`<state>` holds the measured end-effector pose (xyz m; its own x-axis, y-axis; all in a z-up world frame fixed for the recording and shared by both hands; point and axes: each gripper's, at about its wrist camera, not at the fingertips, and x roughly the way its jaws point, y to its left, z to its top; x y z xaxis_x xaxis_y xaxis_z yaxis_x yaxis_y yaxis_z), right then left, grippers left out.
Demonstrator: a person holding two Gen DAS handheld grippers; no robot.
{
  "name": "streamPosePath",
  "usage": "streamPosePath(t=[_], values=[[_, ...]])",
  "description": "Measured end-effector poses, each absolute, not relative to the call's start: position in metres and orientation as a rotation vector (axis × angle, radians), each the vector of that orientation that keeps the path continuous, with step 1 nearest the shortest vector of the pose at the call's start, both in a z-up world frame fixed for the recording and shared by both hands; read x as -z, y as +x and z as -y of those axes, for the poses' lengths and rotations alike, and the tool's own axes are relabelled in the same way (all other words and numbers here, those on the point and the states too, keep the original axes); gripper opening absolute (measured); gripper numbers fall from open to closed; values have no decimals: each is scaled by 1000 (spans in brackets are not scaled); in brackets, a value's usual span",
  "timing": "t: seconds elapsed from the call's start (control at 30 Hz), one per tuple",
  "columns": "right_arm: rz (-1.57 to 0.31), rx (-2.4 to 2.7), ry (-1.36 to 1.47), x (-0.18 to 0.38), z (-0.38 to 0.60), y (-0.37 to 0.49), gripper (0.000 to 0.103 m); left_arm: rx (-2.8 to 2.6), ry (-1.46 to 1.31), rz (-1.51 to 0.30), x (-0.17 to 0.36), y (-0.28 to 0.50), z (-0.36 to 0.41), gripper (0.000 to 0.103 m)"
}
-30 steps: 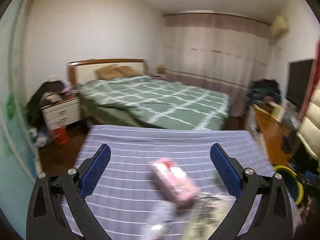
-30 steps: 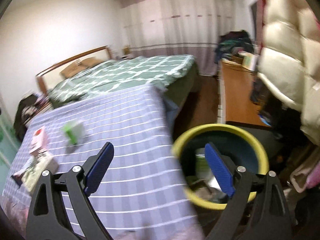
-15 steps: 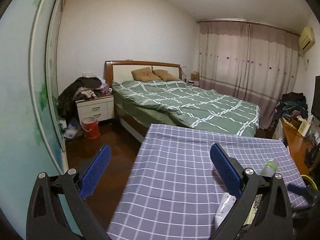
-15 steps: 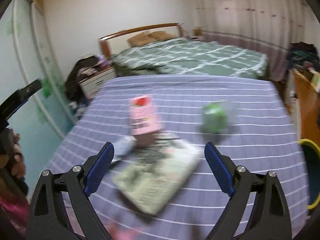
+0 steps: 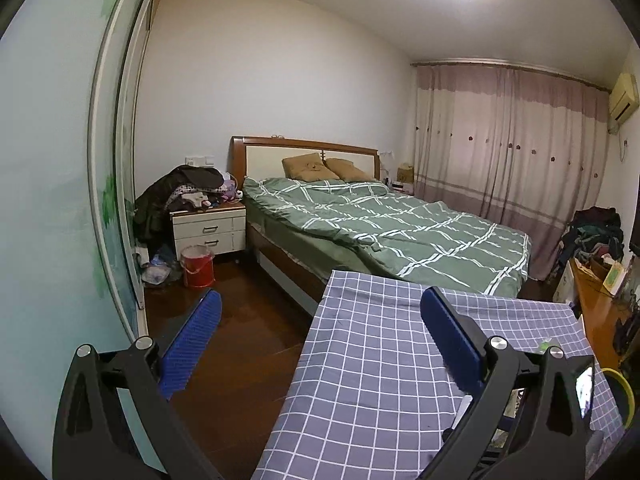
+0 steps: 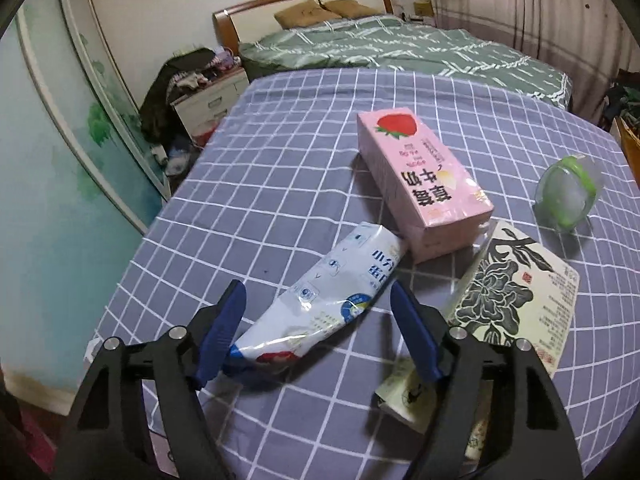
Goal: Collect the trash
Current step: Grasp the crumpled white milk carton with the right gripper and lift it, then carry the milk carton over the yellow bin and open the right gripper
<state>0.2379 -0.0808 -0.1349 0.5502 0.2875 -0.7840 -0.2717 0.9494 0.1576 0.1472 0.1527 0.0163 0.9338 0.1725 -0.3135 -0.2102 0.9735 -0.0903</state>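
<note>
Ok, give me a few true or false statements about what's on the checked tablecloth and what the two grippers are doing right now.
1. The right gripper straddles the white and blue wrapper, jaws open. True.
2. The pink strawberry carton stands upright. False: it lies on its side.
3. The left gripper holds a piece of trash. False: it is open and empty.
4. The green-lidded container sits apart from the carton. True.
5. The flower-print packet lies on the bed. False: it lies on the checked tablecloth.
</note>
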Motion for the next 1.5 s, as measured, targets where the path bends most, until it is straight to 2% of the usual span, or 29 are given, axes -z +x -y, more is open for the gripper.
streamPosePath(t=[0.37,0.4,0.47,0.53,0.8,1.2,1.5], values=[[-986,-359,-37,148,55,244,71,-139,-104,-328,-17,152,-131,98],[-980,-364,-47,148,53,241,68,-137,-102,-329,-17,152,-130,98],[-960,-356,-66,149,51,239,49,-133,-99,-334,-17,154,-127,98],[-956,-364,-55,149,55,240,43,-129,-100,-338,-16,155,-126,98],[-929,-478,103,128,99,222,42,-120,-102,-359,-11,158,-122,98],[-773,-409,134,78,179,194,42,-54,-72,-386,-5,170,-89,98],[-697,-76,240,69,339,186,42,-5,-37,-405,-5,180,-57,98]])
